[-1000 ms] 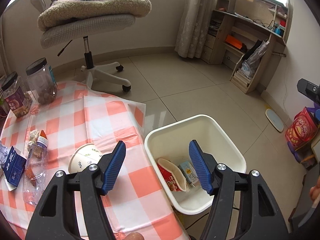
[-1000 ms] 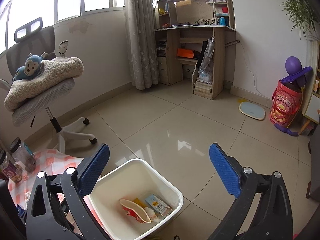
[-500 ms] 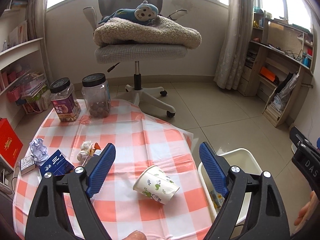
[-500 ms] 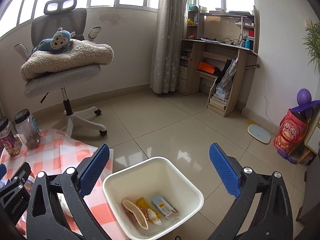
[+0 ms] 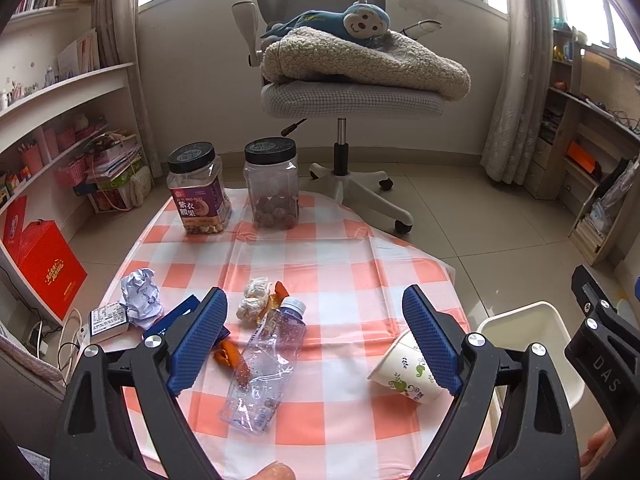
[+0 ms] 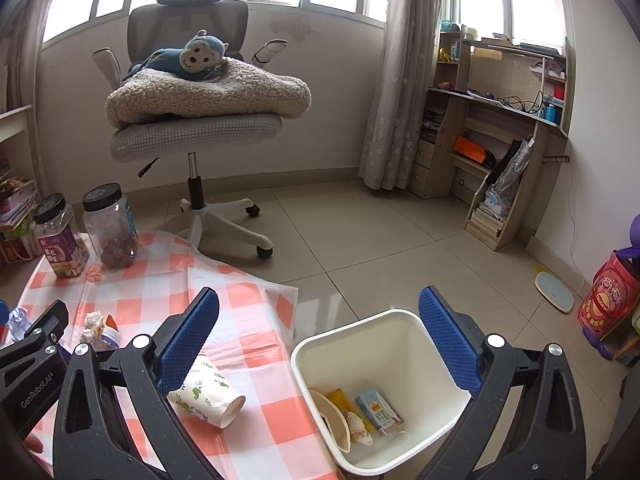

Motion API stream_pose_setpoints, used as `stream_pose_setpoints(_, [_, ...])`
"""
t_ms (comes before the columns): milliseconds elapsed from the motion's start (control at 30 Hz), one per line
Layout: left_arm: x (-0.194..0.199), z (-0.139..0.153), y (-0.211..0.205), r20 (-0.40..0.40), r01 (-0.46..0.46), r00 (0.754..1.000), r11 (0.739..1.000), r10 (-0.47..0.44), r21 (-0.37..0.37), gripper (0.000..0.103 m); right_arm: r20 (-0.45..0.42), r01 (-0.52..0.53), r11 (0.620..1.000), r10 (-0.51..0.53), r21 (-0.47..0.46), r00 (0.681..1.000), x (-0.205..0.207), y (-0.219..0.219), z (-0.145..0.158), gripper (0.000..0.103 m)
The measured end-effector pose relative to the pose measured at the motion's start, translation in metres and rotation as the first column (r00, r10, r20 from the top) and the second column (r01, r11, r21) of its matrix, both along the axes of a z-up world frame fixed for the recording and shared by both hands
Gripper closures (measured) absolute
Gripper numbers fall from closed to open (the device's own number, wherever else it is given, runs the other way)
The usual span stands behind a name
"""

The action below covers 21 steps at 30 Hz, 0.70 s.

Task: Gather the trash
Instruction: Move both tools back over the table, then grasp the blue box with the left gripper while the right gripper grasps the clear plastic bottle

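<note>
My left gripper (image 5: 316, 336) is open and empty above the checked tablecloth (image 5: 340, 264). Under it lie a crushed clear plastic bottle (image 5: 264, 368), white and orange wrappers (image 5: 256, 300), a crumpled paper ball (image 5: 140, 294), a small box (image 5: 108, 320) and a blue carton (image 5: 176, 316). A paper cup (image 5: 404, 374) lies on its side by the right finger; it also shows in the right wrist view (image 6: 206, 394). My right gripper (image 6: 318, 338) is open and empty above the white bin (image 6: 404, 328), which holds several pieces of trash (image 6: 360, 412).
Two snack jars (image 5: 200, 190) (image 5: 274, 186) stand at the table's far edge. An office chair (image 5: 348, 92) with a blanket and plush monkey is behind. Shelves (image 5: 60, 120) at left, a red box (image 5: 44, 264) on the floor, a desk (image 6: 500, 140) at right.
My left gripper has swung left, away from the bin and over the table's trash. My right gripper has turned a little left; the bin has shifted right in its view. Both stay open.
</note>
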<state>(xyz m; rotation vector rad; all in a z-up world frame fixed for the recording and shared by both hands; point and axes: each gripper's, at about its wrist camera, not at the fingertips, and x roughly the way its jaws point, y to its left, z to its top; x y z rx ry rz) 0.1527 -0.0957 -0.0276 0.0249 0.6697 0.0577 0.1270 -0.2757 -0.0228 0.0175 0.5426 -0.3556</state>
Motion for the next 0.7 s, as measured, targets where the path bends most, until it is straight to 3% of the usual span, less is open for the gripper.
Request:
stream_pose_setpoints(367, [0.019, -0.027, 0.076, -0.136, -0.099, 0.985, 0.991, 0.11, 0.085, 0.015, -0.045, -0.132, 0.991, 0.134, 0.027, 0.99, 0.024, 0.076, -0.016, 0.007])
stream_pose_setpoints(533, [0.042, -0.056, 0.118, -0.276, -0.113, 0.95, 0.983, 0.148, 0.142, 0.015, -0.093, -0.17, 0.984, 0.174, 0.049, 0.98, 0.036, 0.1, -0.029, 0.007])
stream_pose_setpoints(700, [0.066, -0.095, 0.148, -0.378, -0.068, 0.913, 0.97, 0.156, 0.235, 0.015, -0.15, -0.201, 0.977, 0.209, 0.071, 0.966, 0.049, 0.118, -0.043, 0.007])
